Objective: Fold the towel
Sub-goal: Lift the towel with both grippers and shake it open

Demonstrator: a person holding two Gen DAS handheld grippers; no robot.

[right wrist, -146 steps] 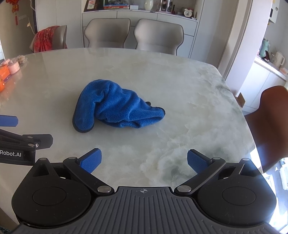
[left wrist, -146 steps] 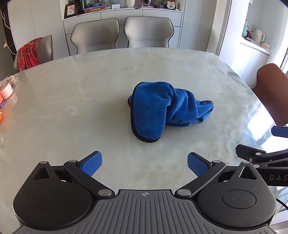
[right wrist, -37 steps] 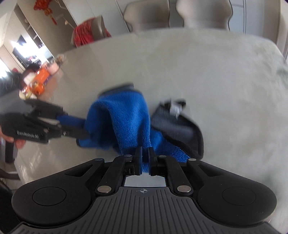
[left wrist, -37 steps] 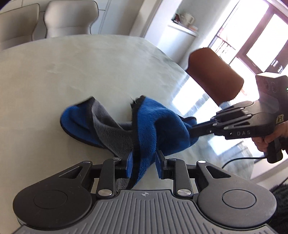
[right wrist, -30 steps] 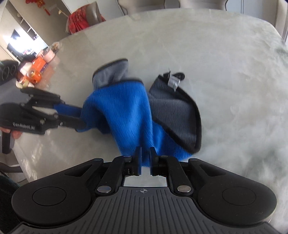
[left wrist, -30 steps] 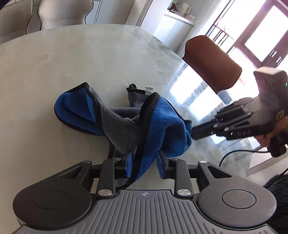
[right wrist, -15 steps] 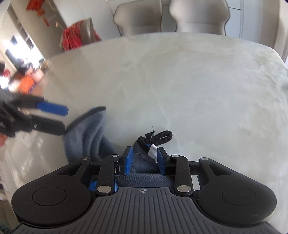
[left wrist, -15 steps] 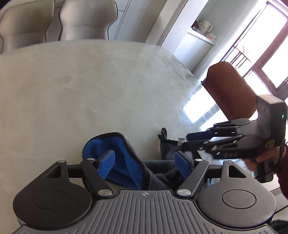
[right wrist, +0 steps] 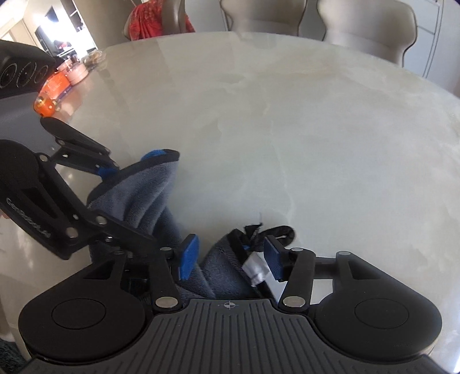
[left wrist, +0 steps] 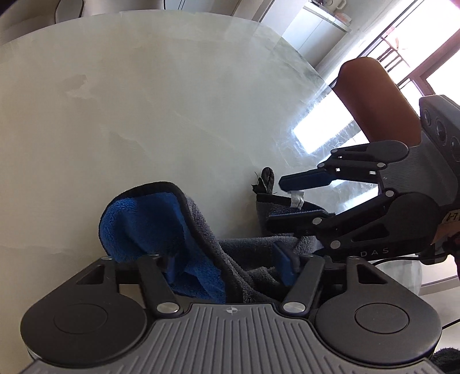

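The towel (left wrist: 161, 227), blue on one side and grey on the other with a black hem, lies bunched on the marble table (left wrist: 143, 115) at its near edge. My left gripper (left wrist: 230, 270) is open, its blue pads on either side of the bunched cloth. My right gripper (right wrist: 230, 259) is open around the grey corner of the towel (right wrist: 143, 187) that carries the white tag (right wrist: 256, 267) and black loop. In the left wrist view the right gripper (left wrist: 299, 198) shows at the right, jaws apart above and below that corner. In the right wrist view the left gripper (right wrist: 103, 195) shows at the left.
A brown chair (left wrist: 376, 97) stands by the table's right edge, near bright windows. Two grey chairs (right wrist: 365, 28) stand at the far side, and one with a red cloth (right wrist: 155, 23) at the far left. Orange and pink items (right wrist: 57, 86) sit at the table's left edge.
A second ago both grippers were shut on the towel and held it up. Both have since opened and the towel has dropped onto the table; the right gripper has opened wider in the last half second.
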